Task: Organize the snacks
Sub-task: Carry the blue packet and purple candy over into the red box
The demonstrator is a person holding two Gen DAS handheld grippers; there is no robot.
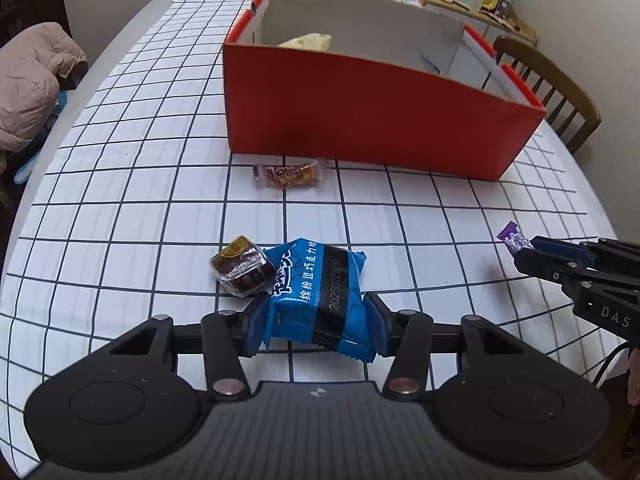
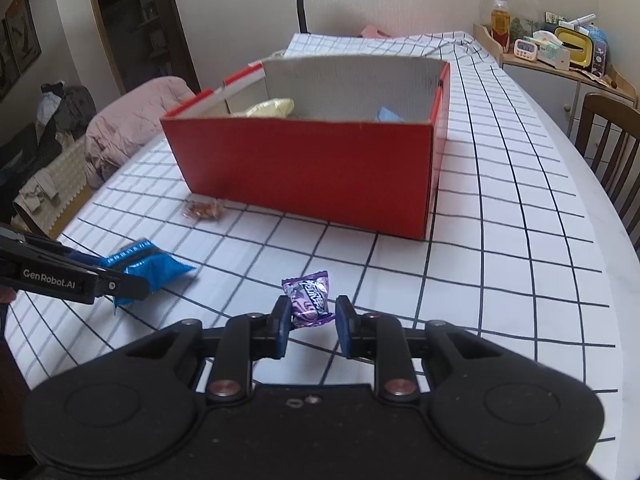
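A: Left wrist view first. Container?

B: Red cardboard box (image 1: pixel 372 116), open top, on the checked tablecloth (image 1: pixel 440 216) of the table. Inside, a pale yellow packet (image 1: pixel 308 41) against the far-left corner; the rest of the floor is hidden by the near wall.

A: Loose snacks?

B: An orange-brown wrapped candy (image 1: pixel 288 175) lies just in front of the box's near wall. A dark brown cube in clear wrap (image 1: pixel 242 265) sits touching the left edge of the blue packet.

A: Left tongs?

B: Left tongs (image 1: pixel 316 326) partly closed, both blue pads pressed against the sides of a blue chocolate snack packet (image 1: pixel 320 296); the packet bulges between them. Gripped. Whether it is clear of the cloth I cannot tell.

A: Right tongs from here?

B: Right tongs (image 1: pixel 520 250) enter at the right edge, pinching a small purple candy (image 1: pixel 510 237) at the tip.

A: Right wrist view.

B: Same red box (image 2: pixel 312 168) ahead. Yellow packet (image 2: pixel 272 107) at inner left, a light blue corner (image 2: pixel 388 114) showing at inner right. The orange candy (image 2: pixel 202 210), blurred, lies by the box's near-left corner.

A: Tongs?

B: Right tongs (image 2: pixel 310 322) narrowed on the purple candy (image 2: pixel 310 298): the wrapper's lower end sits between the pads, the rest sticks out forward. Left tongs (image 2: pixel 132 284) come in from the left edge, closed on the blue packet (image 2: pixel 152 268).
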